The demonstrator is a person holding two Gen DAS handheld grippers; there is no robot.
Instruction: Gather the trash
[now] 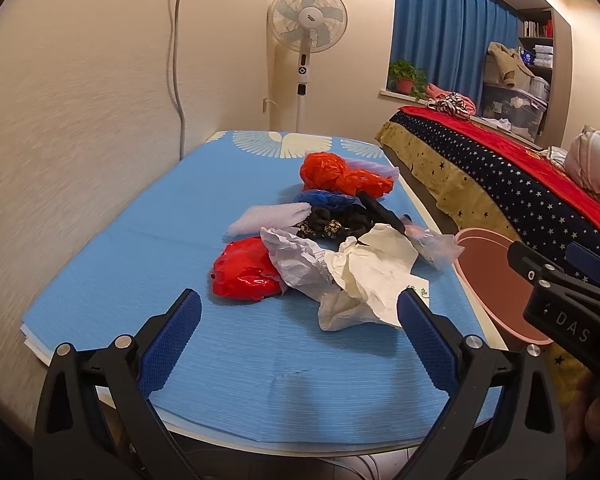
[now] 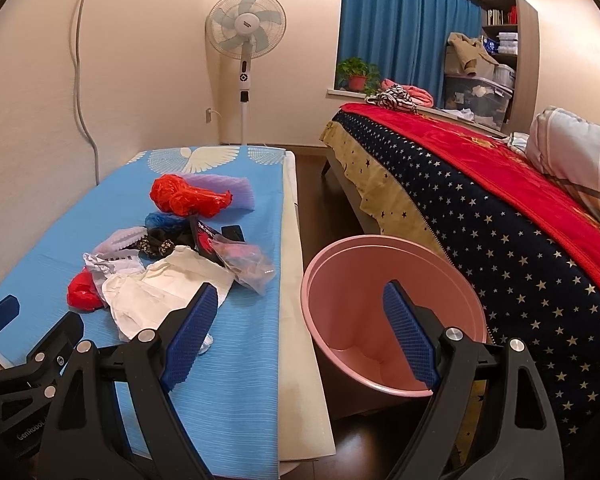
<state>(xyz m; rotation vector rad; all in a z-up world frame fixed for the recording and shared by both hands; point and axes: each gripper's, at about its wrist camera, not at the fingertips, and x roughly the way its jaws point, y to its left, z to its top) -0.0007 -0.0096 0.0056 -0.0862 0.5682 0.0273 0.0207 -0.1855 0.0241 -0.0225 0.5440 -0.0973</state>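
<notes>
Right wrist view, smooth round pink bin (image 2: 396, 316) beside blue-covered table (image 2: 236, 380), crumpled white paper (image 2: 160, 292) and glossy red bag (image 2: 82, 294) heaped there, right gripper (image 2: 298, 334) and left gripper (image 1: 300, 338) both spread apart, empty.

Two red plastic bags (image 1: 246, 270) (image 1: 342, 174), two crumpled papers (image 1: 296, 258) (image 1: 366, 280), one pink bin (image 2: 396, 316), one fan (image 1: 308, 20)
</notes>
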